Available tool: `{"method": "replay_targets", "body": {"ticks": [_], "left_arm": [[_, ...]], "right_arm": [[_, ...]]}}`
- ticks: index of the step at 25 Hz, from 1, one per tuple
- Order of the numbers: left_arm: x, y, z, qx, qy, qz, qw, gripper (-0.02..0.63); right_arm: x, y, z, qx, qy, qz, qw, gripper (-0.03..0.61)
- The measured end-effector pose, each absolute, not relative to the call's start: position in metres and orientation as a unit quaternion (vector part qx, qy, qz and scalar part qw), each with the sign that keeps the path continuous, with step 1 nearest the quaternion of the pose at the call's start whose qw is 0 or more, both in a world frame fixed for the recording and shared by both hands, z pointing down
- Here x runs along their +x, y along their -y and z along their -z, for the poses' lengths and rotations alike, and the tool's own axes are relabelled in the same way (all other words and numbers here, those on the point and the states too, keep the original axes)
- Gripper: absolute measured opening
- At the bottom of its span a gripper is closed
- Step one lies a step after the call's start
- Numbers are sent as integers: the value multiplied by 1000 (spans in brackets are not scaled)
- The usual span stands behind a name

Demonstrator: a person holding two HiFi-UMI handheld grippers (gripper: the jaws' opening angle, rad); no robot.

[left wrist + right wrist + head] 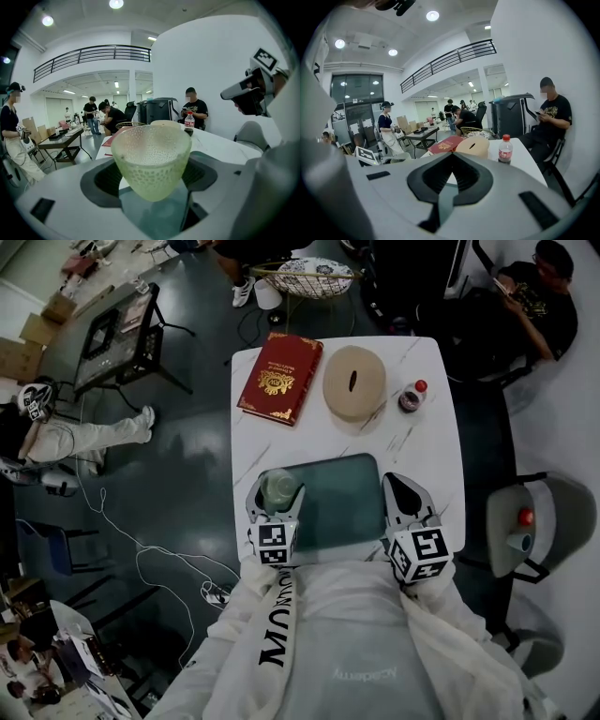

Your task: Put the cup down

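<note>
Grips a pale green, dimpled, translucent cup in the left gripper, with the two jaws pressed against the cup's sides and set only as wide as the cup. Holds it upright, rim up, over the near left corner of a dark teal rectangular mat. Cannot tell whether the cup's base touches the mat or hangs just above it. Shows, in the left gripper view, the teal surface directly under the cup.

Holds the right gripper at the mat's near right edge, well apart from the cup, with the jaws closed tip to tip on themselves. Shows, in the right gripper view, only a sliver of pale tabletop through the dark opening behind the tips.

Carries the mat on a white, marble-patterned square table, at its near side. Lines up along the far side, from left to right, a red hardcover book with a gold emblem, a tan round lidded container with a slot on top and a small clear plastic bottle with a red cap. Sets book and container just beside each other and the bottle near the container's right, all well apart from the cup.

Places a grey chair just beside the table's right edge.
</note>
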State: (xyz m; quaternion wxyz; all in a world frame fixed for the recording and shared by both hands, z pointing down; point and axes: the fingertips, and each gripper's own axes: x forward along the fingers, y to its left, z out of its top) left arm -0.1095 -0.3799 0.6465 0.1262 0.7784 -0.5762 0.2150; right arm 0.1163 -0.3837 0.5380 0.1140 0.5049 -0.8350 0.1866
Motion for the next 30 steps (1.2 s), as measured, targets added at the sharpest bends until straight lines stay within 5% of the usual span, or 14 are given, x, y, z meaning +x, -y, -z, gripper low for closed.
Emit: {"method": "replay_targets", "body": {"ticks": [30], "left_arm": [[-113,404,-727,761,574,-259,156,386]], "right_arm": [[118,383,-552,503,830,-197,138,5]]}}
